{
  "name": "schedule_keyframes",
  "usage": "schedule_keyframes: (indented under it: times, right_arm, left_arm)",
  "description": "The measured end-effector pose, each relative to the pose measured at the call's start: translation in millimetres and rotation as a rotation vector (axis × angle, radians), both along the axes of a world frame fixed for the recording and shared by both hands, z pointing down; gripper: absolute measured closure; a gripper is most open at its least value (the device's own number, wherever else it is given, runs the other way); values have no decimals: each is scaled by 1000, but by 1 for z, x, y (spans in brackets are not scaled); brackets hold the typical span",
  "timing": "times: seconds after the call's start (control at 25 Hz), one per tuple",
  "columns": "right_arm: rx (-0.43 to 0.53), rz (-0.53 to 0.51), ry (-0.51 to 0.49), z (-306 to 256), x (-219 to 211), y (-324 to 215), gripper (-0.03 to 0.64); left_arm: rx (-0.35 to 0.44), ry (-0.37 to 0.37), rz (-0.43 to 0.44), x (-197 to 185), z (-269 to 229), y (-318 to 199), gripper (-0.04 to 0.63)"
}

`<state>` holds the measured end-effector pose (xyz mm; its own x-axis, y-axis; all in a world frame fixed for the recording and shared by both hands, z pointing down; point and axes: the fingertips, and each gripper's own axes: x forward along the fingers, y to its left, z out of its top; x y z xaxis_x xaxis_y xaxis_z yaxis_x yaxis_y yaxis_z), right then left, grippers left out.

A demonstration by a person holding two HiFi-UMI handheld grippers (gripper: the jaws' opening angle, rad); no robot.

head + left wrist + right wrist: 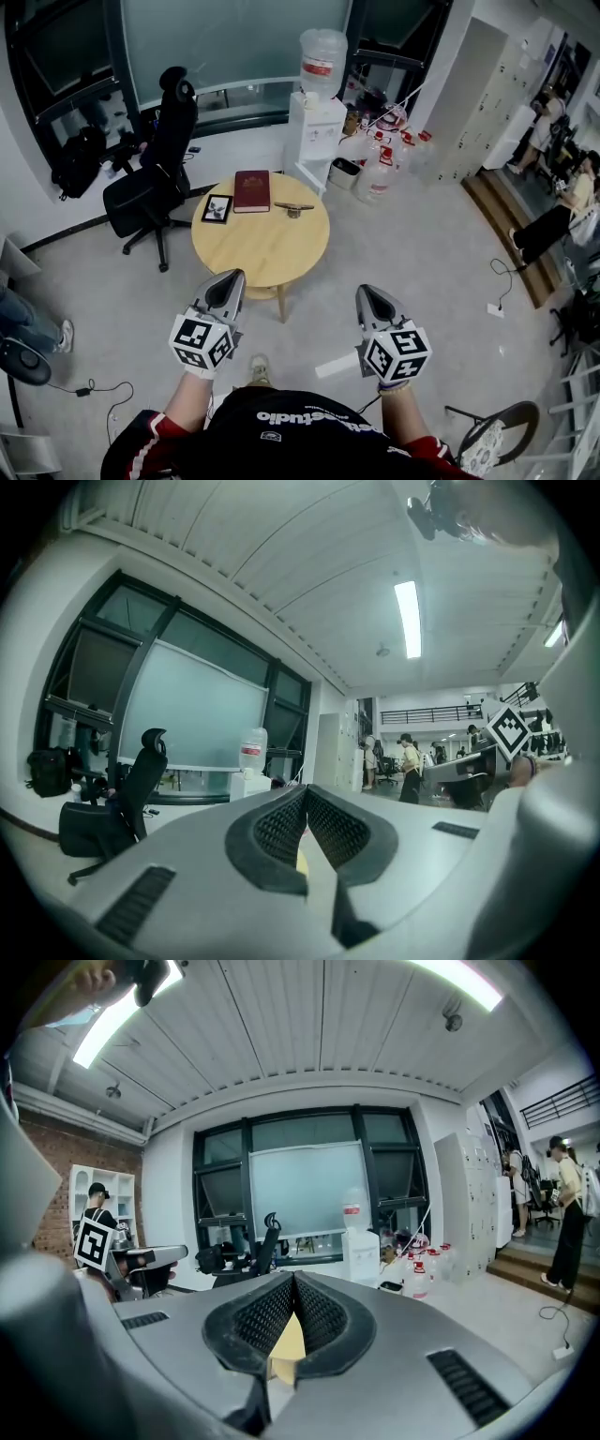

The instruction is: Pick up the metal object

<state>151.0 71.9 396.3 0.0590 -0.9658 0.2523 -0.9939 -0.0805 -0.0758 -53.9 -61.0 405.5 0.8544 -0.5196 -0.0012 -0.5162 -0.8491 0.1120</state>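
head view: metal object (pixel 293 207) lies left-right; left gripper (pixel 229 280), right gripper (pixel 368 293) jaws pressed together.

A: Tools held?
B: Two: left gripper (pixel 230 278), right gripper (pixel 367 293).
A: Ahead of both?
B: One round table (pixel 267 253), carrying one red book (pixel 251 190), one framed picture (pixel 217 208), one metal object (pixel 294 208).
A: Farther out?
B: One office chair (pixel 155 178) ahead-left of the left gripper; one water dispenser (pixel 314 131) far ahead; jugs (pixel 380 178) beside it, count unclear.
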Motion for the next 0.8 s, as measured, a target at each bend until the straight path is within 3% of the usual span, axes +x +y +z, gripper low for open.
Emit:
schedule_keyframes:
  times: [0.8]
  right_arm:
    - [-53, 15, 18, -2, 12, -155, 589]
  left_arm:
    - [-41, 51, 18, 10, -12, -162, 577]
